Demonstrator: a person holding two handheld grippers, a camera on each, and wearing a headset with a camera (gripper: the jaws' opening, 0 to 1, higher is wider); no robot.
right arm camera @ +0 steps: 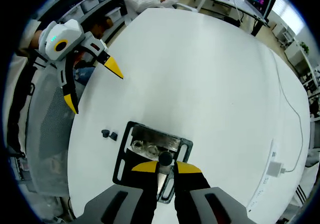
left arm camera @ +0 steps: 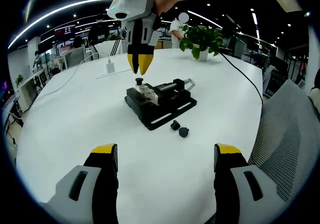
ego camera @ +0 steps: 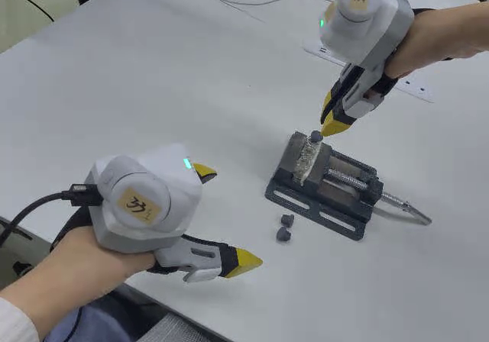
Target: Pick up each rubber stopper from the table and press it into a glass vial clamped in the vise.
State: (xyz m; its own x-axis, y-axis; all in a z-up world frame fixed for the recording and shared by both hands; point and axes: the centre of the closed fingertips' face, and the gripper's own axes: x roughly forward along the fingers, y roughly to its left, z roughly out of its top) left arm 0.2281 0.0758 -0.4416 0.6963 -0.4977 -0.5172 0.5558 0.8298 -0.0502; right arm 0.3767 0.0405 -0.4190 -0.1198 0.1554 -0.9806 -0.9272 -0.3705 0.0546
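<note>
A black vise (ego camera: 348, 197) (left arm camera: 167, 104) (right arm camera: 125, 156) on the white table clamps clear glass vials (ego camera: 308, 159) (right arm camera: 144, 146). A dark rubber stopper (ego camera: 315, 137) (left arm camera: 139, 80) (right arm camera: 164, 158) sits on top of one vial. My right gripper (ego camera: 333, 127) (left arm camera: 140, 66) (right arm camera: 165, 167) hangs directly over that stopper, shut, its yellow tips just above it and gripping nothing. Two loose stoppers (ego camera: 285, 227) (left arm camera: 179, 129) (right arm camera: 109, 134) lie on the table beside the vise base. My left gripper (ego camera: 227, 217) (left arm camera: 165, 151) (right arm camera: 95, 90) is open near the table's front edge, holding nothing.
A white power strip (ego camera: 416, 88) (right arm camera: 274, 169) with a cable lies beyond the vise. The vise's screw handle (ego camera: 405, 206) sticks out to the right. A potted plant (left arm camera: 202, 39) stands at the far table edge, and a mesh chair (left arm camera: 285, 134) is beside the table.
</note>
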